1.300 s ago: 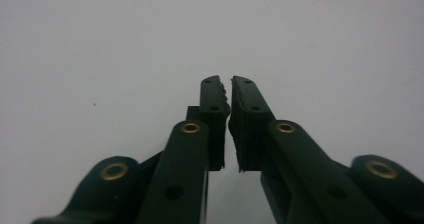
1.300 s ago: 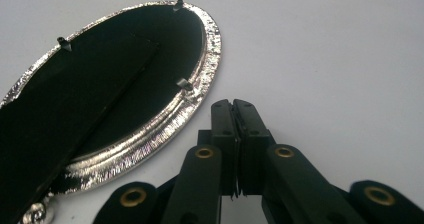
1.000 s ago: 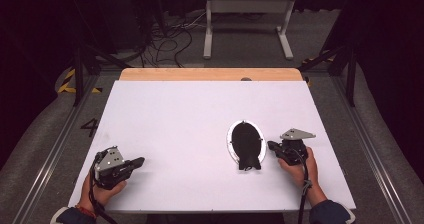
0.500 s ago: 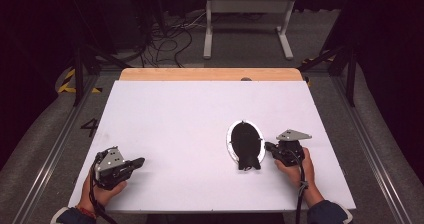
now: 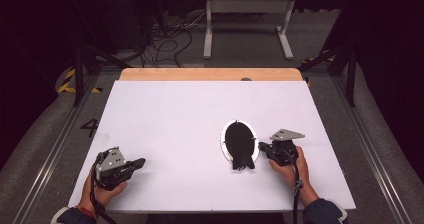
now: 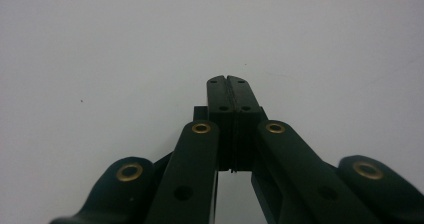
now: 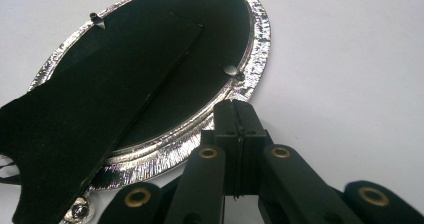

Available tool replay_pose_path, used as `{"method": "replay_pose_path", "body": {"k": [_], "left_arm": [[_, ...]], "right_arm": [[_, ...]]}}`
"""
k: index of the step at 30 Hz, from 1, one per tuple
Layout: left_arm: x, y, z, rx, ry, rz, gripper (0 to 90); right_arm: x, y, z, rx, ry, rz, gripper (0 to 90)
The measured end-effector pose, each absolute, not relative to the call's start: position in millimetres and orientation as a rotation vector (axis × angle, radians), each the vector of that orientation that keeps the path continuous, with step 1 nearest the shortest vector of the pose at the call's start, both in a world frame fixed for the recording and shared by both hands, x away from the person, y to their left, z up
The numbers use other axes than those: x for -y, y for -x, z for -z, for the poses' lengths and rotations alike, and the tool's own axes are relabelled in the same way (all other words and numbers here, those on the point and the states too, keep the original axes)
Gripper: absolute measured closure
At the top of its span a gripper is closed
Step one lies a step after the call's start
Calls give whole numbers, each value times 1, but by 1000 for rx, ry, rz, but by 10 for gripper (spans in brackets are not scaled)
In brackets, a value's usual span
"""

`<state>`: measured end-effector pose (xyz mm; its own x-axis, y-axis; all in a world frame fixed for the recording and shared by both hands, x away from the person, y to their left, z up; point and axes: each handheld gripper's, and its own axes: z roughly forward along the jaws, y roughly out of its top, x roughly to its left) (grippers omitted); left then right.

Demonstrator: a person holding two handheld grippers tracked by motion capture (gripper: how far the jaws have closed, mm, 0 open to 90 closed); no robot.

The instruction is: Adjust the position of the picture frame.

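Face-down, oval silver-rimmed frame with black back, beside right tongs

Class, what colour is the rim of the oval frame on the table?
Shiny silver rim, clearest in the right gripper view.

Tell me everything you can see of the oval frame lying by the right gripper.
The oval frame lies face down on the white table, right of centre. Its rim looks like textured silver metal. A black backing fills it, held by small turn clips, and a black easel flap overhangs the near end. The right gripper, fingers shut, sits beside its right edge; contact cannot be told.
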<state>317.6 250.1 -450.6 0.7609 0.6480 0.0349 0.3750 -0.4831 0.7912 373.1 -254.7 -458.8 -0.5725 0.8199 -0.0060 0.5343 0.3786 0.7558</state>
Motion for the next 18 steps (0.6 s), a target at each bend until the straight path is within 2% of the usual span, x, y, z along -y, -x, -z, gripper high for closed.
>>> {"method": "replay_pose_path", "body": {"k": [18], "left_arm": [[-238, -318, 450, -729, -2146, -404, 900]], "right_arm": [[226, -350, 460, -2364, -1077, -1070, 900]]}}
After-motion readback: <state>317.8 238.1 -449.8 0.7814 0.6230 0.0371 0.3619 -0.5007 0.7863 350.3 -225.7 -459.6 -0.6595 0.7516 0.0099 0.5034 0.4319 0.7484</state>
